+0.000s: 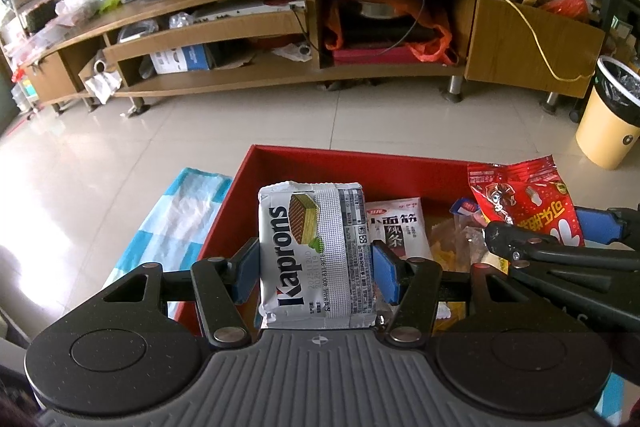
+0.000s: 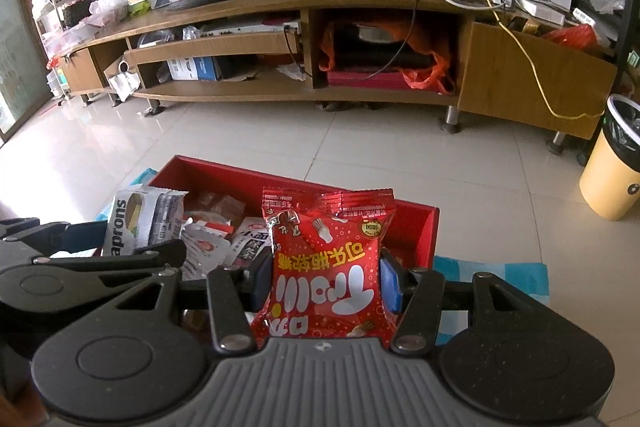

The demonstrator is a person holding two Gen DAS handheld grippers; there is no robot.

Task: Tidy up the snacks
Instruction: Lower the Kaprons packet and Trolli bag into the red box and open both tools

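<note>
On the left, the left gripper pinches a silver foil Kaprons wafer packet between its blue pads, holding it upright over the left part of an open red rectangular box. The box sits on a blue-and-white checked cloth and holds loose snack packets, among them a white sachet with black Chinese lettering. On the right, the right gripper pinches a shiny red candy bag with white Chinese lettering upright over the box's right part, beside the wafer packet.
</note>
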